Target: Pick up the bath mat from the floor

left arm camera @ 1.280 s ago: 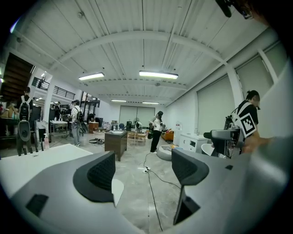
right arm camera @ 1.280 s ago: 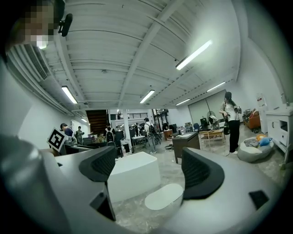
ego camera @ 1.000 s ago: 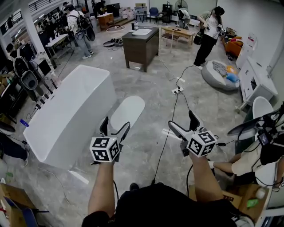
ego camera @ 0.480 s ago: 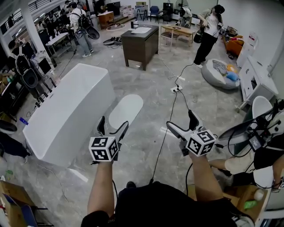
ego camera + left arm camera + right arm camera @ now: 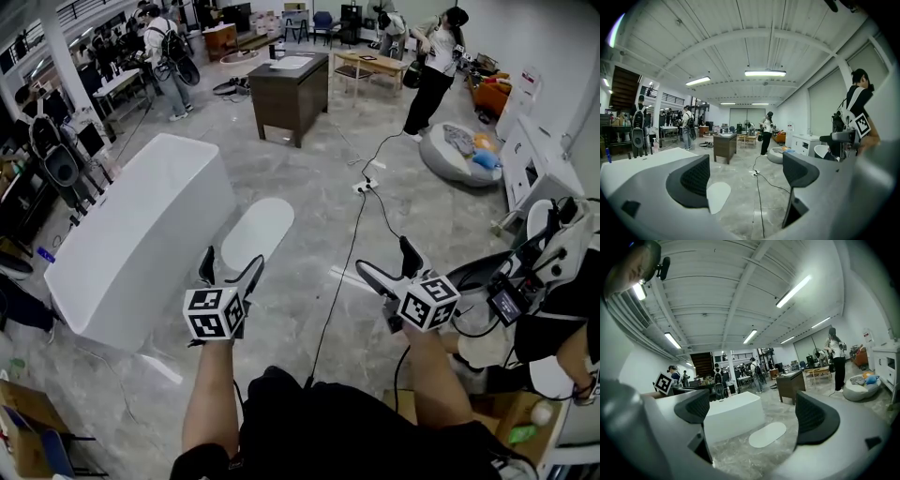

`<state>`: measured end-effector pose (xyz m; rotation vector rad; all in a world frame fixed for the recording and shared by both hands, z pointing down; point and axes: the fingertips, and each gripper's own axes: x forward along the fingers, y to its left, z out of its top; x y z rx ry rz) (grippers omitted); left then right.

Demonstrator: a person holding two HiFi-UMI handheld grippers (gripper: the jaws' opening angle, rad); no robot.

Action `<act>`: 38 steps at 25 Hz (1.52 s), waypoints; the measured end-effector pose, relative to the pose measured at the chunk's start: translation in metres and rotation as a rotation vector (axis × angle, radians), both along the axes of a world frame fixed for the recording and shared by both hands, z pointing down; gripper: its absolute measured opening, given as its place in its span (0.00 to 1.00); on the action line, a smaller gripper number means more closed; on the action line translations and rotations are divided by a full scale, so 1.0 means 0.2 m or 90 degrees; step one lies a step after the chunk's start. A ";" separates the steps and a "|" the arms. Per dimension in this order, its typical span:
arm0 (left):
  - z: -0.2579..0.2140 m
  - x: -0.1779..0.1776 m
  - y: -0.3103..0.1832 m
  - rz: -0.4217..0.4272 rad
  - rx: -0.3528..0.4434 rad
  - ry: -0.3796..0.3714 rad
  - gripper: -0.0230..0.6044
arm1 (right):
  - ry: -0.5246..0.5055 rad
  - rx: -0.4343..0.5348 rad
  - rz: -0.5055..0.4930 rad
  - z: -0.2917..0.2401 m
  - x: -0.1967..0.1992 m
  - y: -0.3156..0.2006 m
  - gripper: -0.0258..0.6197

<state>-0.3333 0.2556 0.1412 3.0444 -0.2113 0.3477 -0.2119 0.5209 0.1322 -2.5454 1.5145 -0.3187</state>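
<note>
A white oval bath mat (image 5: 257, 228) lies flat on the grey floor beside the white bathtub (image 5: 131, 239). It also shows low in the left gripper view as the mat (image 5: 717, 196) and in the right gripper view as the mat (image 5: 768, 434). My left gripper (image 5: 227, 265) is held above the floor just short of the mat's near end, jaws wide open and empty. My right gripper (image 5: 387, 261) hovers further right, also open with nothing between its jaws.
A black cable (image 5: 344, 258) runs across the floor between the grippers to a power strip (image 5: 364, 186). A dark wooden cabinet (image 5: 290, 97) stands beyond. A person (image 5: 427, 73) stands at the back right; another crouches at the right edge. A beanbag (image 5: 459, 154) lies far right.
Both grippers have drifted slightly forward toward the mat, and their jaws opened a little wider. The view shifted a bit, and the person at the right edge moved.
</note>
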 end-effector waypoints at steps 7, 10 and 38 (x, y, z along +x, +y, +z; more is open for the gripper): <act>-0.02 0.10 0.03 0.025 -0.007 0.006 0.80 | -0.013 0.009 -0.003 0.00 0.05 0.00 0.90; -0.01 0.16 0.02 0.029 -0.009 0.007 0.80 | -0.018 0.009 0.001 0.02 0.11 -0.01 0.90; 0.14 1.10 -0.51 0.167 -0.023 0.004 0.80 | -0.043 -0.060 0.071 0.15 0.99 -0.64 0.90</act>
